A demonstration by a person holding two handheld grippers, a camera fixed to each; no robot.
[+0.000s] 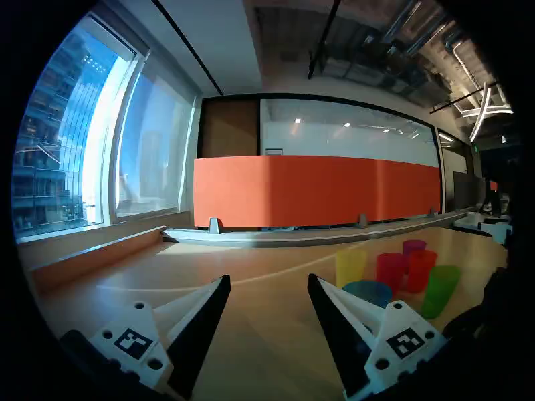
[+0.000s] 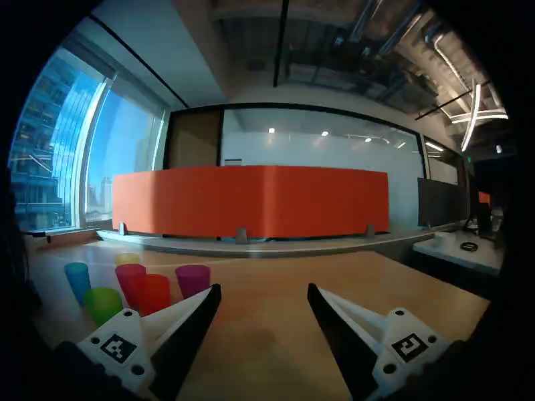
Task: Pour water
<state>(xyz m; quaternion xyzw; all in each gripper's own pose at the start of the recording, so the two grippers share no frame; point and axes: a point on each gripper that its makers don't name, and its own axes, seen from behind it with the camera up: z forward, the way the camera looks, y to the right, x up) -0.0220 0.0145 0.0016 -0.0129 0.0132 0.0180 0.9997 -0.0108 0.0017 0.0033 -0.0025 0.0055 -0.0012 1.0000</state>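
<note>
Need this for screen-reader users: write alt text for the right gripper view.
The right gripper hangs open and empty over a wooden table. Six coloured plastic cups stand clustered on the table at left, apart from the gripper. Behind them are an orange partition and tall windows.

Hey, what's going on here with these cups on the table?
A person holds tongs in each hand over a wooden table. The left tongs and the right tongs are both open and empty. A cluster of coloured cups stands upright on the table, ahead and between the two, untouched. No pouring has begun.
</note>
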